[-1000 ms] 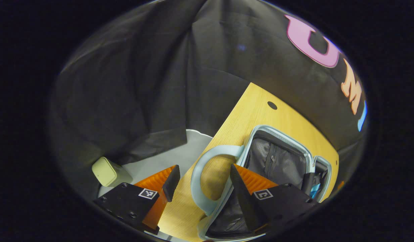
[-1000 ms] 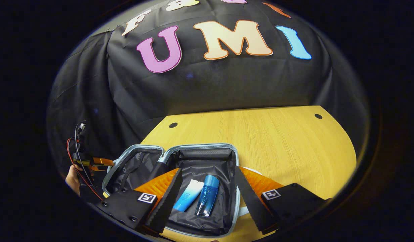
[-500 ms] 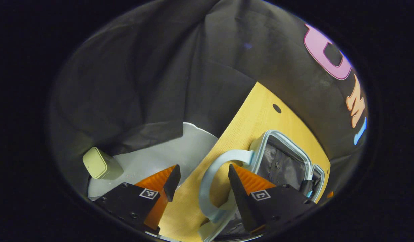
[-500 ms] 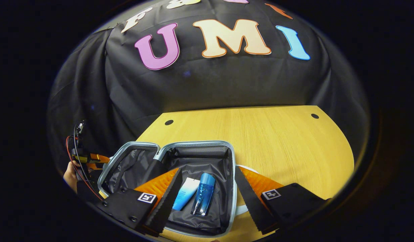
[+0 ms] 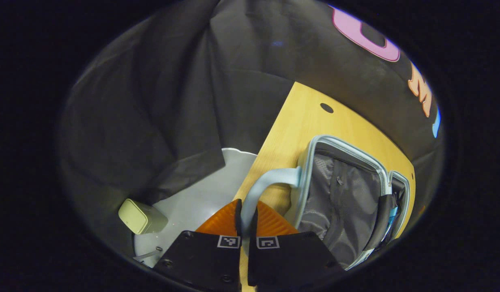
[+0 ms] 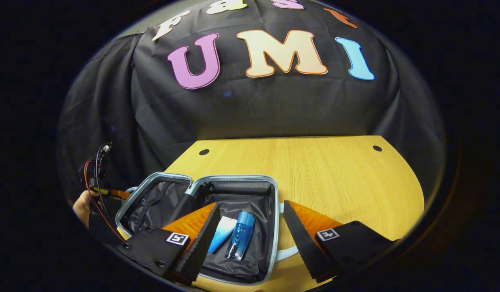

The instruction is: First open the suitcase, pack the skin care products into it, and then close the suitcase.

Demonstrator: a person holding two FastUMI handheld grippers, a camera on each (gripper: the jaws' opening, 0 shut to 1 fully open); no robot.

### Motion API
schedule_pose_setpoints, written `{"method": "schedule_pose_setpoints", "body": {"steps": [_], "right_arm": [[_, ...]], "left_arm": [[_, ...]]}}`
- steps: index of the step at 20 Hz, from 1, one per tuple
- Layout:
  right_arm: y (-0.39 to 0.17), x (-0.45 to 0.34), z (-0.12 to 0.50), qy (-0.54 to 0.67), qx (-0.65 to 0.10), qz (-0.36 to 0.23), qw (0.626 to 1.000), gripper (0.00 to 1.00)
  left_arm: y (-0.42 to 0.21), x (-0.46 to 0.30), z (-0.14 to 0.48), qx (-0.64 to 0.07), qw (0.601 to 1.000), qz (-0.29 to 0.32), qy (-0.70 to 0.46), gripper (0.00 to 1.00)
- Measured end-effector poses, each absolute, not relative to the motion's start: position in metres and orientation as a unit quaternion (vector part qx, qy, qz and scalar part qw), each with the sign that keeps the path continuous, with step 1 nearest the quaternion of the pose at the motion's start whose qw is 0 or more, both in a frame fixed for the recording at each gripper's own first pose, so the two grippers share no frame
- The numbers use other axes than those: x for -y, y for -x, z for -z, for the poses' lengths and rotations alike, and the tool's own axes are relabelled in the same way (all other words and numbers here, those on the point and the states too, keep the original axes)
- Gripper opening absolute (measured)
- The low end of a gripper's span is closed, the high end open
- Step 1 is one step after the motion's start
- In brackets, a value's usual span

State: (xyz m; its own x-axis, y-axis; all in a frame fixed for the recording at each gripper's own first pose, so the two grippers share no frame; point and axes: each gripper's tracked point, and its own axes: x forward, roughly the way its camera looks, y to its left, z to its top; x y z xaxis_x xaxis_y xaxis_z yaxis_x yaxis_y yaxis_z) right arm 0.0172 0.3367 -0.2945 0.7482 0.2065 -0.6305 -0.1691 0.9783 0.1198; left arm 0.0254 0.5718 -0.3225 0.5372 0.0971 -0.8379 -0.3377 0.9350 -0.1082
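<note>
Fingers of the left gripper pinch the pale blue handle of the open suitcase on the wooden table. The right gripper, jaws spread wide, hovers over a blue bottle and white-blue tube lying inside.

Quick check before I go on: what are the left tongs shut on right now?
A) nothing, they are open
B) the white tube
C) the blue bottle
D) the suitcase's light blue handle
D: in the left gripper view the left tongs are pinched together on the light blue handle of the open suitcase.
</note>
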Motion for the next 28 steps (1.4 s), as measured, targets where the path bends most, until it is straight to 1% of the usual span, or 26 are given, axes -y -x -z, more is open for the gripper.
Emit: {"method": "schedule_pose_setpoints", "body": {"steps": [1,4,5,6,7,8,10,13,17,21,25,28], "right_arm": [[-0.018,-0.336,0.292,-0.026,-0.333,-0.105,0.937,0.98],[-0.019,-0.339,0.286,-0.021,-0.32,-0.131,0.938,0.98],[-0.019,-0.342,0.285,-0.021,-0.319,-0.144,0.937,0.94],[-0.019,-0.344,0.284,-0.02,-0.317,-0.155,0.935,0.98],[-0.018,-0.344,0.281,-0.02,-0.313,-0.165,0.935,0.94],[-0.018,-0.344,0.277,-0.022,-0.307,-0.176,0.935,0.98],[-0.017,-0.345,0.269,-0.026,-0.296,-0.197,0.934,0.98],[-0.013,-0.332,0.255,-0.026,-0.28,-0.215,0.935,0.98],[-0.006,-0.302,0.241,-0.029,-0.27,-0.215,0.938,0.98],[-0.004,-0.269,0.224,-0.035,-0.257,-0.211,0.942,0.98],[-0.003,-0.24,0.216,-0.041,-0.249,-0.203,0.946,0.98],[-0.001,-0.219,0.217,-0.041,-0.251,-0.195,0.947,0.98]], "left_arm": [[-0.027,-0.571,0.313,-0.456,0.874,-0.12,0.121,0.0],[-0.025,-0.561,0.289,-0.436,0.886,-0.123,0.103,0.0],[-0.023,-0.554,0.28,-0.43,0.888,-0.123,0.105,0.0],[-0.022,-0.553,0.269,-0.42,0.893,-0.125,0.101,0.0],[-0.021,-0.551,0.262,-0.414,0.897,-0.123,0.095,0.0],[-0.017,-0.55,0.254,-0.411,0.898,-0.129,0.091,0.0],[-0.016,-0.538,0.231,-0.393,0.907,-0.127,0.08,0.0],[-0.015,-0.516,0.189,-0.372,0.918,-0.121,0.061,0.0],[-0.023,-0.463,0.15,-0.342,0.934,-0.097,0.024,0.0],[-0.036,-0.401,0.11,-0.309,0.95,-0.056,0.004,0.0],[-0.045,-0.34,0.092,-0.289,0.957,-0.009,0.007,0.0],[-0.052,-0.294,0.09,-0.283,0.959,0.028,0.006,0.0]]}}
